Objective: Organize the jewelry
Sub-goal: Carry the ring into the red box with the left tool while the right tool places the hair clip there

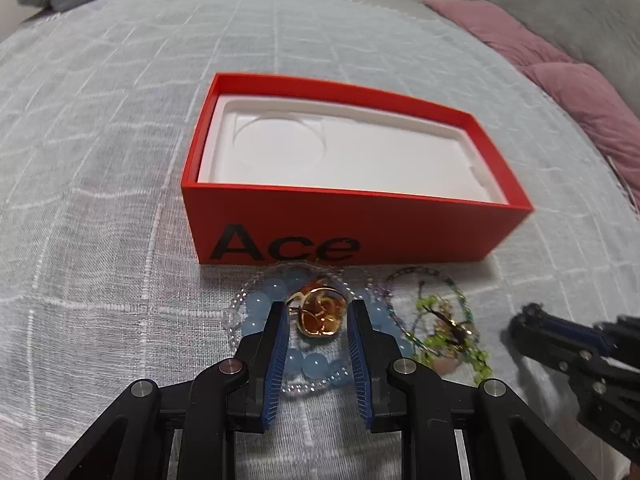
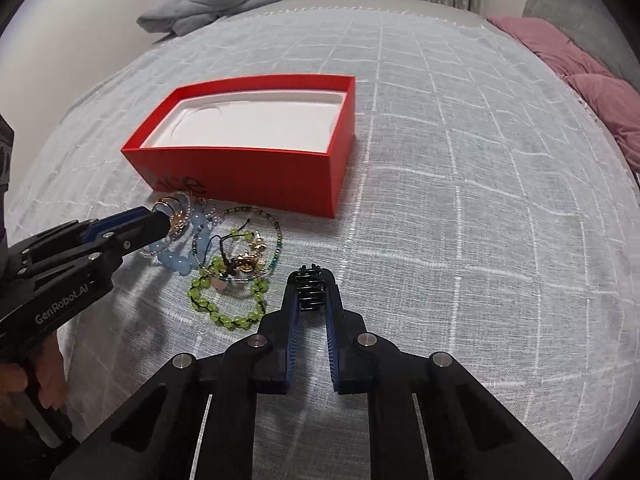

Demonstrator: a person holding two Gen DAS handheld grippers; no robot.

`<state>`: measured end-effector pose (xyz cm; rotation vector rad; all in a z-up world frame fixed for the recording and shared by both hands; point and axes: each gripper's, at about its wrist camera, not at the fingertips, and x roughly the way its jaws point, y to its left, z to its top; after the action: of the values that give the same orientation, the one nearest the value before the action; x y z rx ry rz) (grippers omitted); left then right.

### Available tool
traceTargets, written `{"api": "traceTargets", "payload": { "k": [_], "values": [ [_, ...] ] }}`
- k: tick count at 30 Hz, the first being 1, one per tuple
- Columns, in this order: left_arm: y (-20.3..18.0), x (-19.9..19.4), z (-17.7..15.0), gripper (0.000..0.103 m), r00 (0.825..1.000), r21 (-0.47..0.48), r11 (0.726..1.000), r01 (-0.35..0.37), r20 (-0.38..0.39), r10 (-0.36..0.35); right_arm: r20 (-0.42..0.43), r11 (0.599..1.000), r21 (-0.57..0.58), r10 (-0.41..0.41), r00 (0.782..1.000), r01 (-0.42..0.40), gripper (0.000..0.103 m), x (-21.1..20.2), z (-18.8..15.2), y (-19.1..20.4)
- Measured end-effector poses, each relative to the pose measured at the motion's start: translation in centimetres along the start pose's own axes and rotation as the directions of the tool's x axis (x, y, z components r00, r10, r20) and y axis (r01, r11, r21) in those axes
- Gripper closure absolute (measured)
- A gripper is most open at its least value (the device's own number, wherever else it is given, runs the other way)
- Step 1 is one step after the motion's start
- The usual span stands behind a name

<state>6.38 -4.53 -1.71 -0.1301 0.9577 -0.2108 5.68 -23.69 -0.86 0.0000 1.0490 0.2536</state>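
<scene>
An open red box (image 1: pixel 360 232) marked "Ace", with a white moulded insert, sits on the bed; it also shows in the right wrist view (image 2: pixel 248 168). A jewelry pile lies in front of it: a gold ring (image 1: pixel 318 316), a blue bead bracelet (image 1: pixel 308 362), a green bead bracelet (image 2: pixel 224 304) and a thin chain (image 1: pixel 436 276). My left gripper (image 1: pixel 318 312) has its fingers on either side of the gold ring, seemingly shut on it. My right gripper (image 2: pixel 311 280) is shut on a black chain bracelet (image 2: pixel 312 292), to the right of the pile.
A grey checked bedspread (image 2: pixel 460 200) covers the bed. A folded grey cloth (image 2: pixel 212 0) lies at the far edge. A pink quilt (image 2: pixel 592 92) and a grey pillow (image 1: pixel 560 12) lie along the right side.
</scene>
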Motion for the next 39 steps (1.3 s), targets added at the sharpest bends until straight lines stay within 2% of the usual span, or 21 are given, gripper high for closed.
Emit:
{"api": "traceTargets", "payload": {
  "k": [4,10,12,13,19,30,39],
  "values": [
    [0.0,0.7,0.2,0.077,1.000,-0.046,0.999,0.016,-0.013,-0.016,-0.009,1.000,0.008,-0.005,1.000,0.005,0.089,0.0,-0.2,-0.6],
    [-0.4,1.0,0.1,0.078,1.000,-0.035,0.999,0.001,-0.004,-0.002,-0.007,1.000,0.013,-0.004,1.000,0.004,0.089,0.0,-0.2,-0.8],
    [-0.5,0.9,0.1,0.091,1.000,-0.023,1.000,0.000,0.004,0.000,-0.006,1.000,0.013,-0.003,1.000,0.003,0.089,0.0,-0.2,-0.8],
    [-0.5,0.9,0.2,0.092,1.000,-0.017,1.000,0.000,0.005,0.001,-0.005,1.000,0.012,-0.003,1.000,0.003,0.089,0.0,-0.2,-0.8],
    [-0.6,0.1,-0.1,0.092,1.000,-0.002,1.000,0.009,0.011,-0.009,0.011,1.000,0.018,0.007,1.000,-0.007,0.089,-0.7,-0.1,-1.0],
    [0.2,-4.0,0.3,0.092,0.995,0.002,0.999,0.050,0.083,-0.050,0.075,0.999,0.030,0.043,0.996,-0.045,0.089,-3.1,0.4,-1.4],
    [1.2,-5.3,3.1,0.092,0.990,0.000,1.000,0.009,0.139,-0.009,0.160,0.996,0.029,0.080,0.984,-0.086,0.089,-4.5,2.7,-0.5]
  ]
}}
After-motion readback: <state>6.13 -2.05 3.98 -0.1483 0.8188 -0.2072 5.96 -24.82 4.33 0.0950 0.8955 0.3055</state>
